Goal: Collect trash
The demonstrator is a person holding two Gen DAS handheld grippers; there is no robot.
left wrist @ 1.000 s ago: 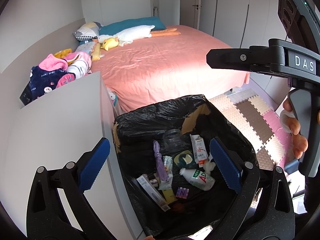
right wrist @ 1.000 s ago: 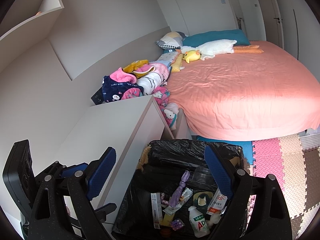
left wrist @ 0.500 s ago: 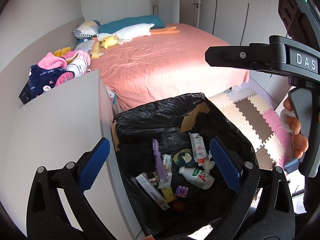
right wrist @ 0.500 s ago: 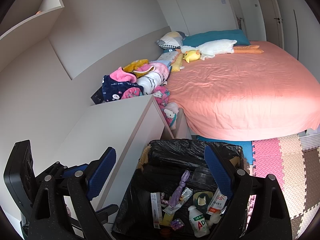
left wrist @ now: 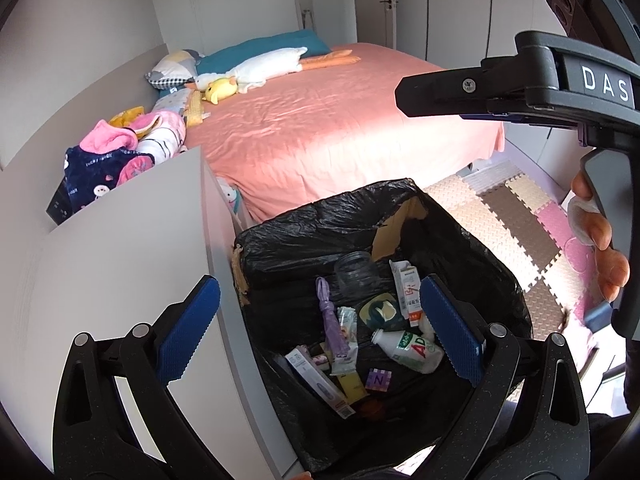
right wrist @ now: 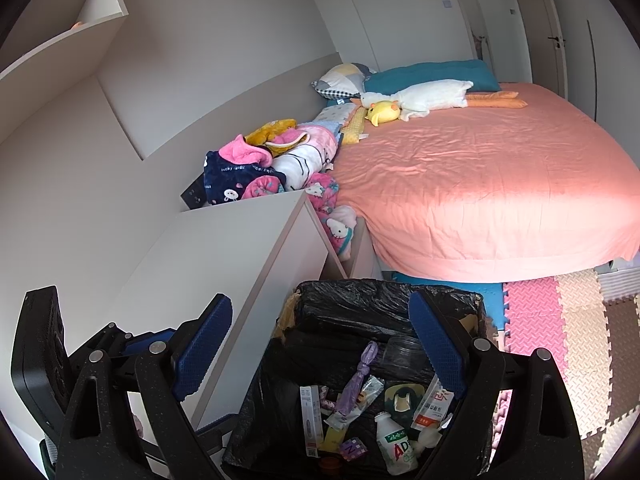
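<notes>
A cardboard trash box lined with a black bag (left wrist: pixel 304 236) (right wrist: pixel 360 300) stands on the floor beside a white cabinet. Inside lie several pieces of trash: a white drink bottle (left wrist: pixel 408 350) (right wrist: pixel 394 446), a small carton (left wrist: pixel 408 292), a clear jar (left wrist: pixel 356 270), a purple twisted wrapper (left wrist: pixel 332 320) (right wrist: pixel 356 380) and a flat white box (left wrist: pixel 318 380). My left gripper (left wrist: pixel 320 332) hovers over the box, open and empty. My right gripper (right wrist: pixel 320 348) is likewise open and empty above it; in the left wrist view it shows at the upper right, held by a hand (left wrist: pixel 596 236).
A white cabinet top (left wrist: pixel 112 264) (right wrist: pixel 224 248) sits left of the box. Behind is a bed with a pink cover (left wrist: pixel 344 128) (right wrist: pixel 480 180), plush toys and a heap of clothes (right wrist: pixel 260 168). Foam floor mats (left wrist: pixel 516 216) (right wrist: pixel 568 332) lie to the right.
The left wrist view has rolled and shifted slightly, so the bed and box sit a little differently in it. The right gripper has not moved. Both stay open.
</notes>
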